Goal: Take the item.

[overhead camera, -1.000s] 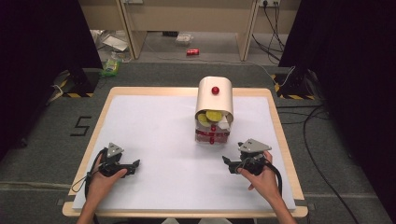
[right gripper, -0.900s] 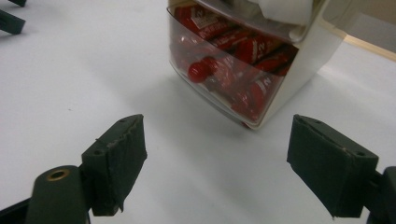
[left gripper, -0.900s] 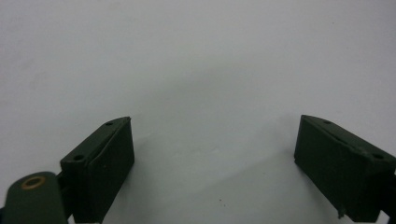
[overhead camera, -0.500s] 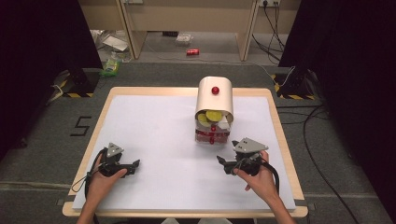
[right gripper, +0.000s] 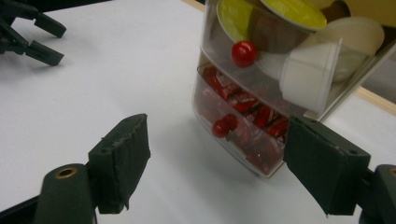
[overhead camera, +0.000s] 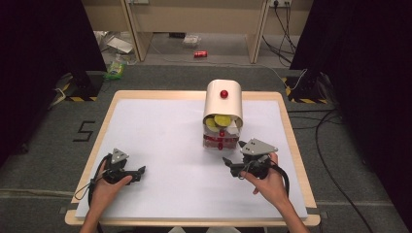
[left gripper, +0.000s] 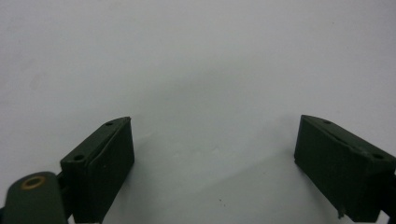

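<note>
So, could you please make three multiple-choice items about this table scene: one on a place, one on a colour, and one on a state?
1. Where does the drawer box stand on the table?
A. At the far side, right of the middle
B. At the near left corner
C. Between the two hands

2. What colour are the knobs on the drawer fronts?
A. Blue
B. Red
C. White

3. How does the right tool stand?
A. Shut on a capsule
B. Shut on a knob
C. Open, holding nothing

Answers: 1 A, the high view shows the box near the far edge, ahead of the right hand. 2 B, the right gripper view shows round red knobs on both clear drawers. 3 C, its jaws stand apart before the lower drawer, with bare table between them, though they have just been closing.
</note>
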The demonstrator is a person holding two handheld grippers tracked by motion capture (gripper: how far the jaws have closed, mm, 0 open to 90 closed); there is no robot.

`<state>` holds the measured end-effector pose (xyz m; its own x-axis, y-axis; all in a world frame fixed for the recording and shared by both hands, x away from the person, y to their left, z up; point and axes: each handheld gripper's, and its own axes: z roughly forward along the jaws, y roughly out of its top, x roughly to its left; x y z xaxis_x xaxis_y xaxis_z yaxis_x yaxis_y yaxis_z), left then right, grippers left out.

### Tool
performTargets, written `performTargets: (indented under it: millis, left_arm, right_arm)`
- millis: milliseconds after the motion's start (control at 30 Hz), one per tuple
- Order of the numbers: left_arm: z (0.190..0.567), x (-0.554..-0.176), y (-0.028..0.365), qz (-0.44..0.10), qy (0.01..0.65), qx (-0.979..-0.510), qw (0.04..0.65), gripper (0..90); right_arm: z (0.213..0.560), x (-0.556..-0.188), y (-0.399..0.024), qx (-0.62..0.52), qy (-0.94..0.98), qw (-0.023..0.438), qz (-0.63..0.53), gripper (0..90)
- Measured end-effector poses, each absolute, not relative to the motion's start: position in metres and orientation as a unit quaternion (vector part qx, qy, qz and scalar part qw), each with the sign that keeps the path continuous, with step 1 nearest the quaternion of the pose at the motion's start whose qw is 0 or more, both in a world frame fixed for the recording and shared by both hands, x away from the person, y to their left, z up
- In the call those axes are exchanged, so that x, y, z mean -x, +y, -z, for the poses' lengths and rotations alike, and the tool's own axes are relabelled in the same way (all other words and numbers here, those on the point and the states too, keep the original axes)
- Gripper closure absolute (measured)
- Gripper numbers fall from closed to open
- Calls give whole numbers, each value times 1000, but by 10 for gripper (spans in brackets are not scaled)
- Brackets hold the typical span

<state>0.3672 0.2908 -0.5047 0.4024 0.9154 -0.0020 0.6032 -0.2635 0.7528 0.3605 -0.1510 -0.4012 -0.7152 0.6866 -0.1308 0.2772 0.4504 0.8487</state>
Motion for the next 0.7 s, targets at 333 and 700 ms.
performTargets:
  millis: [333,700]
  left_arm:
    - [505,-367,291,-225,498,-762,346,115]
    - [505,-367,291,-226,498,-762,346,115]
  right_arm:
    - [381,-365,-145,-288,809,250,-447,235]
    - [368,-378,-136,-285,802,260,-455,237]
